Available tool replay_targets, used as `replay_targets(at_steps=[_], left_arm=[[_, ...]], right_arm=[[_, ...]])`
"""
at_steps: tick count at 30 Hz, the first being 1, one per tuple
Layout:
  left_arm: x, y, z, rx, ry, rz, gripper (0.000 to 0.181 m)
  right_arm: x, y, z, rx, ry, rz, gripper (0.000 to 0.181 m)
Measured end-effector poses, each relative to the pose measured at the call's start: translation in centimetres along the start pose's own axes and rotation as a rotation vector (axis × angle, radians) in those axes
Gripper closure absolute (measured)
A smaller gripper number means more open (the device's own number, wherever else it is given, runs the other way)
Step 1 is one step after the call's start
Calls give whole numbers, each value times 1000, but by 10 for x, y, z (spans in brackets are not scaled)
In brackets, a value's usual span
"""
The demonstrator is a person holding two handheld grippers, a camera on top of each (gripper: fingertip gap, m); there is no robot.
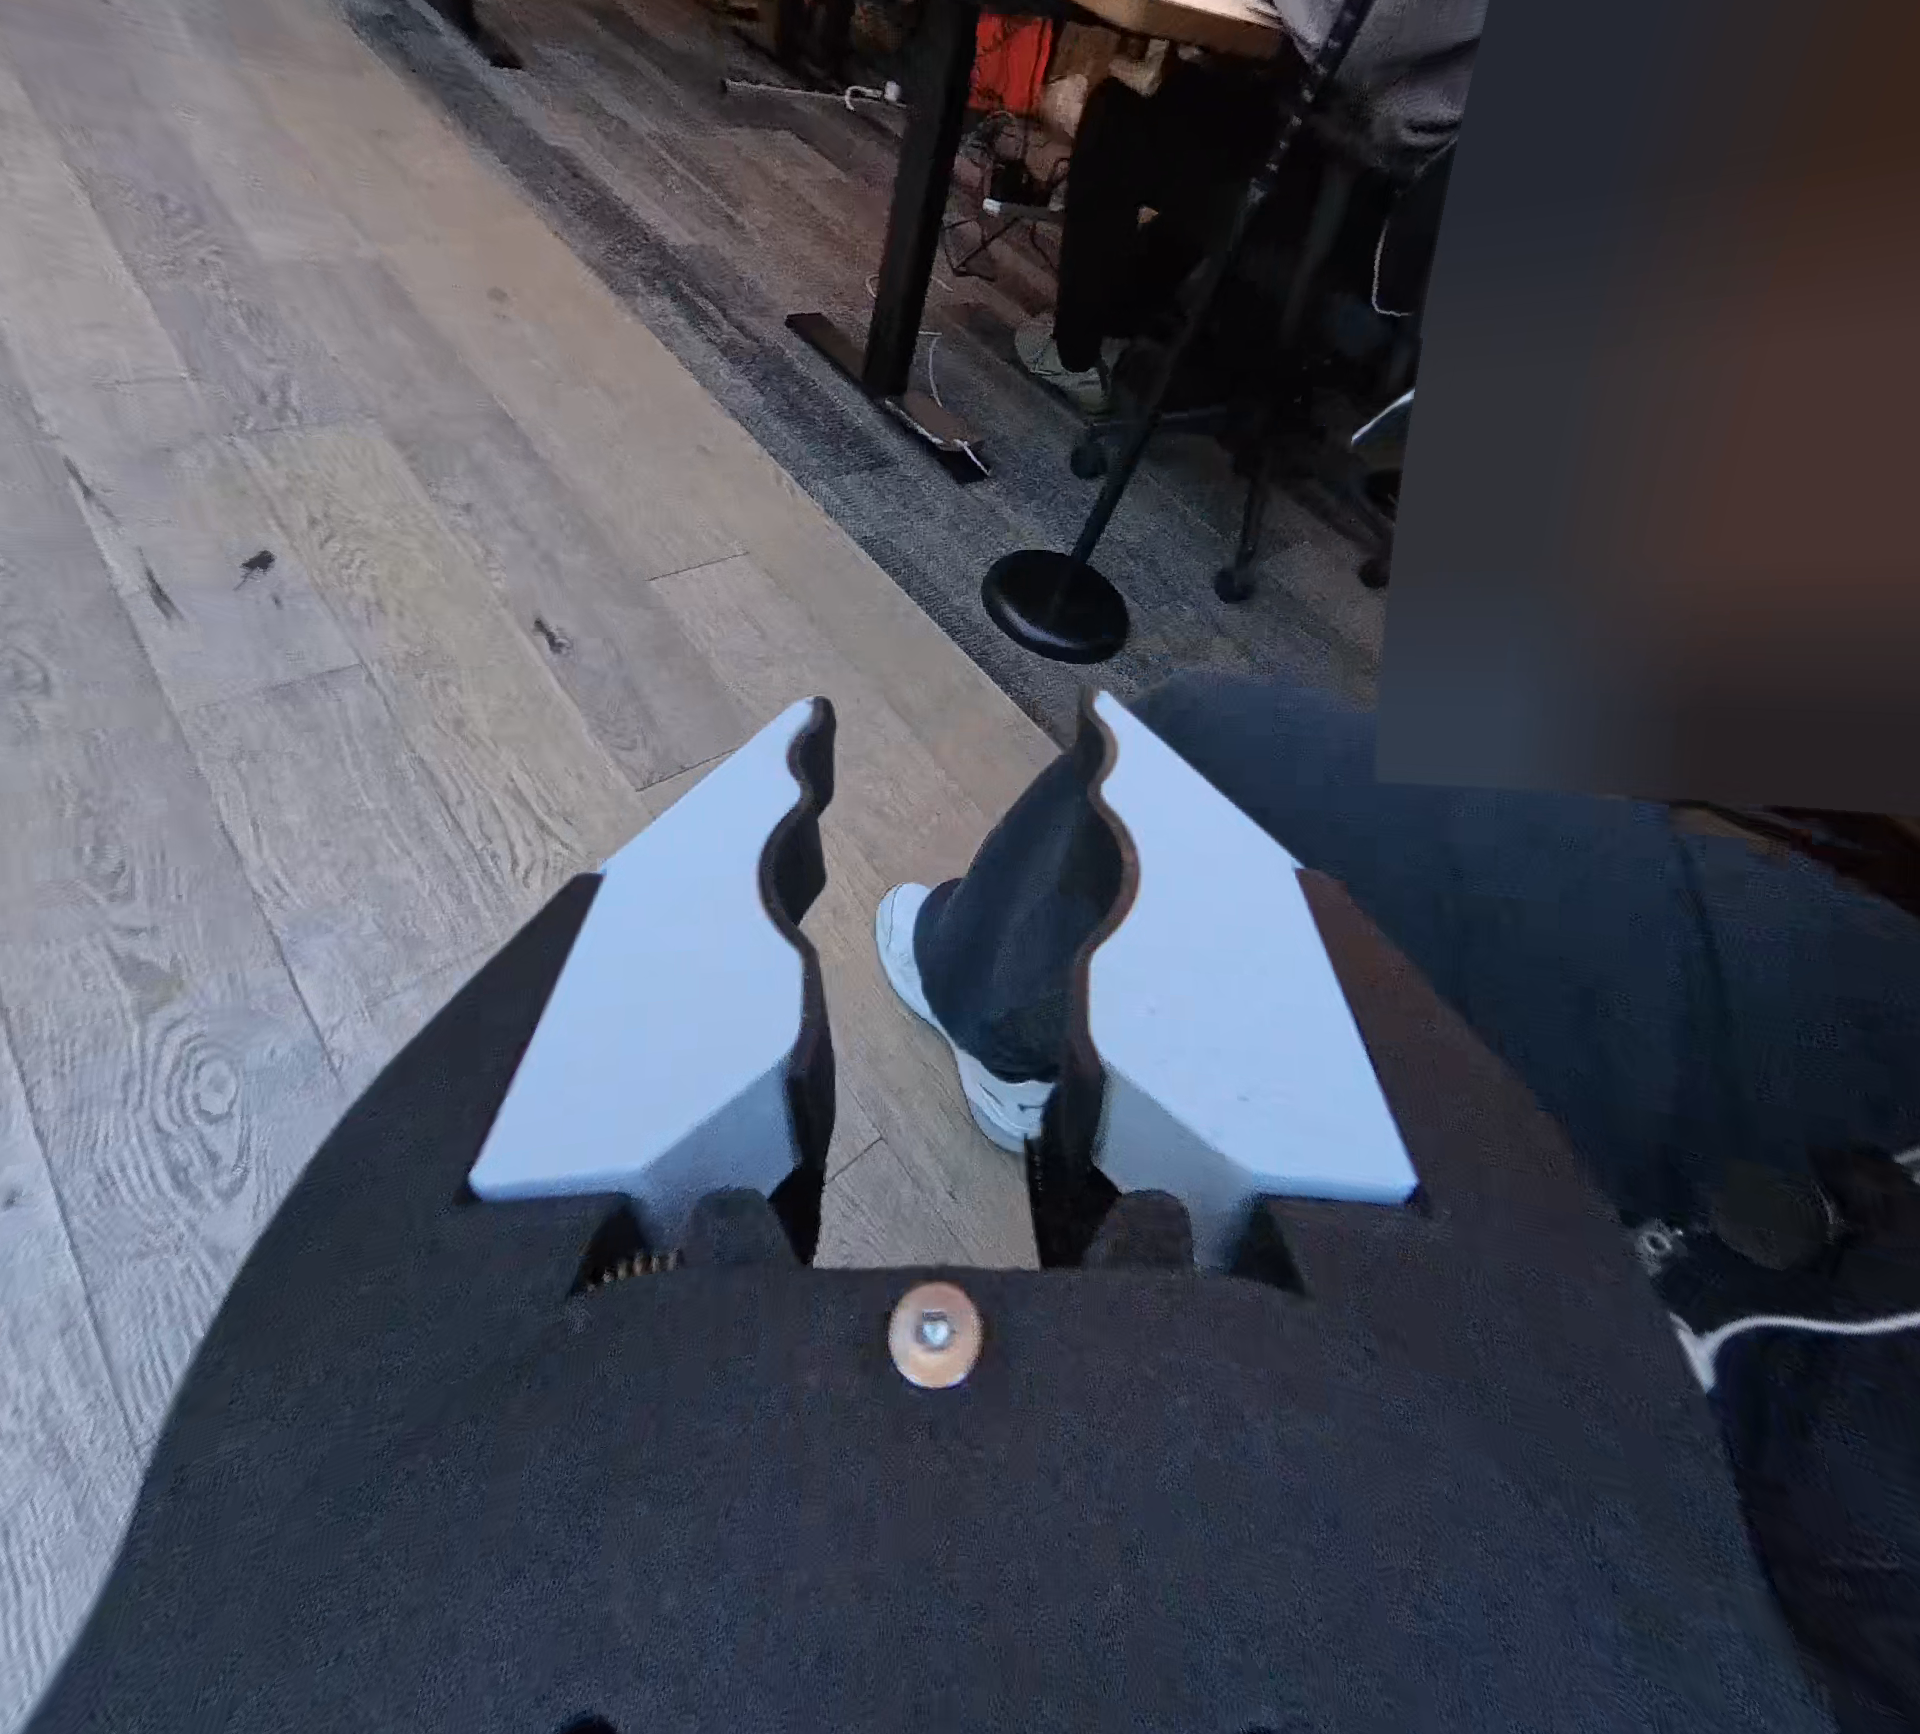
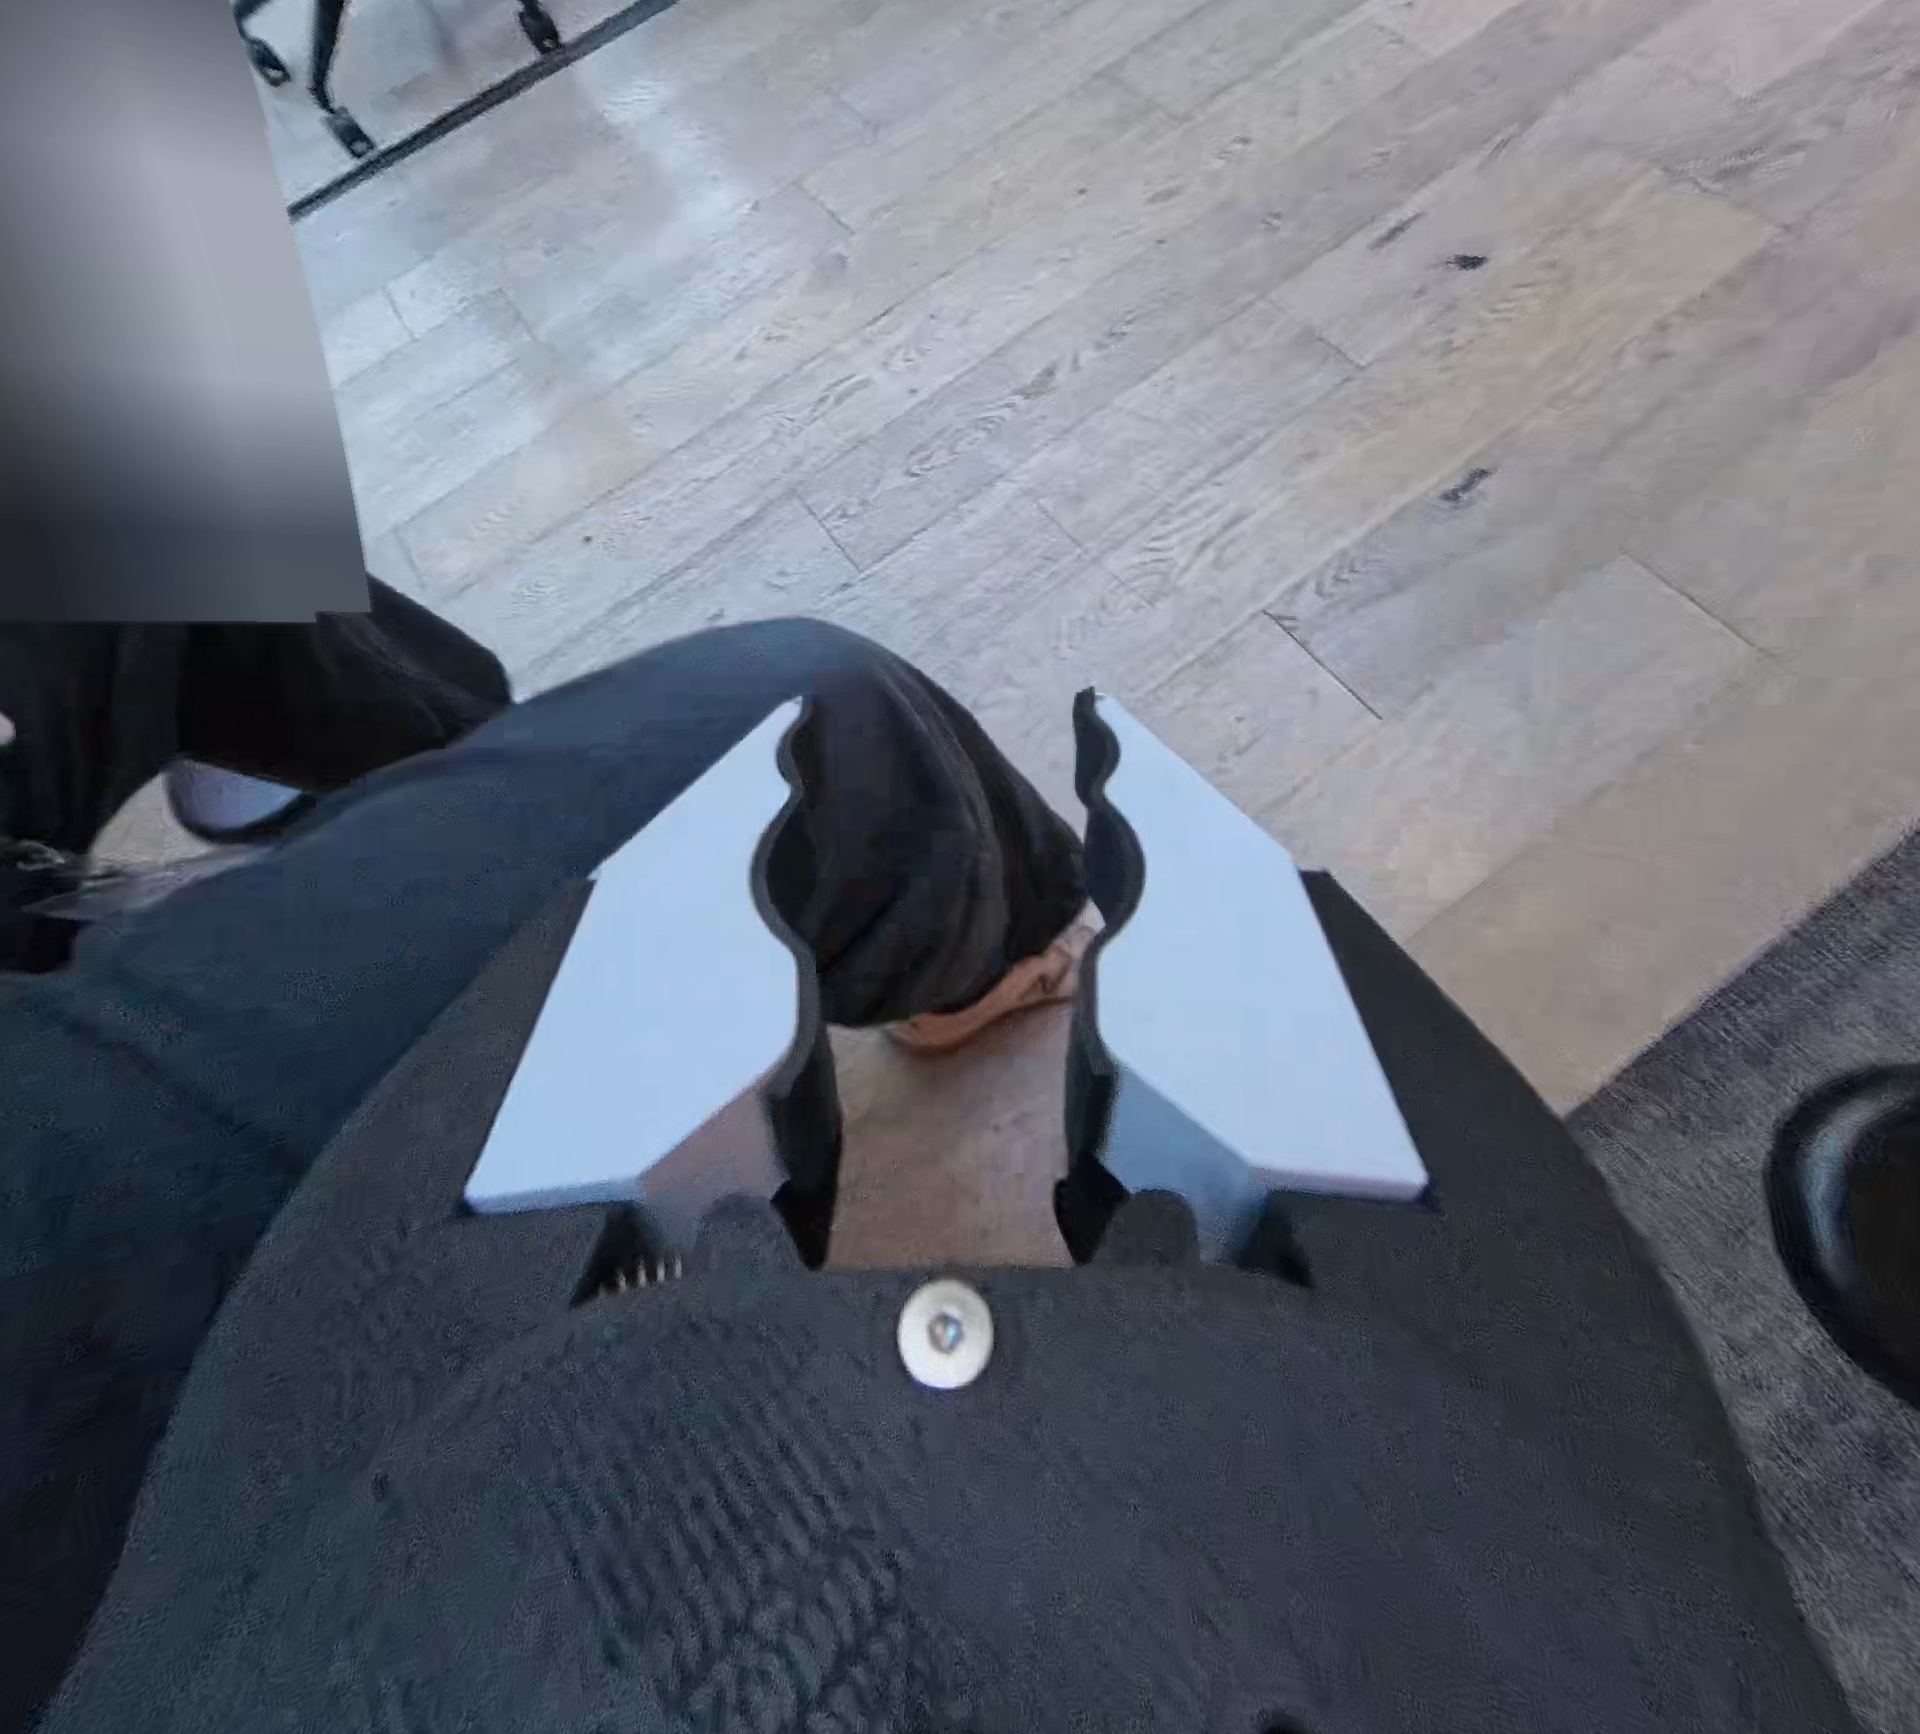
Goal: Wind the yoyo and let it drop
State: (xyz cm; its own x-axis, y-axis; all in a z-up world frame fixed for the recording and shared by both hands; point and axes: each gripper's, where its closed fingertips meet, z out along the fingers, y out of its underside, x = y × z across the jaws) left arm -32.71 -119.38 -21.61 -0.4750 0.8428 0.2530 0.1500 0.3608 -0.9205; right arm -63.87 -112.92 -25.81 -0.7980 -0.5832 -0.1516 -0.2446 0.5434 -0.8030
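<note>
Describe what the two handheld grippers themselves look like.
The left gripper and right gripper look alike: a rough black body, two pale blue-grey wedge fingers lined with wavy black pads, and one round metal screw centred below the fingers.

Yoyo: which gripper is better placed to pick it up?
Neither: no yoyo shows in either view. Left gripper and right gripper both hang open and empty above the wood floor.
</note>
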Motion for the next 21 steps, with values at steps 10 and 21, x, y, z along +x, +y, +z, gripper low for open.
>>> replay_targets(at_steps=[10,21], left_arm=[[162,-103,115,12,314,242,135],[341,-83,159,-47,744,321,128]], right_arm=[[39,19,-441,364,1067,-27,141],[-61,78,-468,456,1172,264,142]])
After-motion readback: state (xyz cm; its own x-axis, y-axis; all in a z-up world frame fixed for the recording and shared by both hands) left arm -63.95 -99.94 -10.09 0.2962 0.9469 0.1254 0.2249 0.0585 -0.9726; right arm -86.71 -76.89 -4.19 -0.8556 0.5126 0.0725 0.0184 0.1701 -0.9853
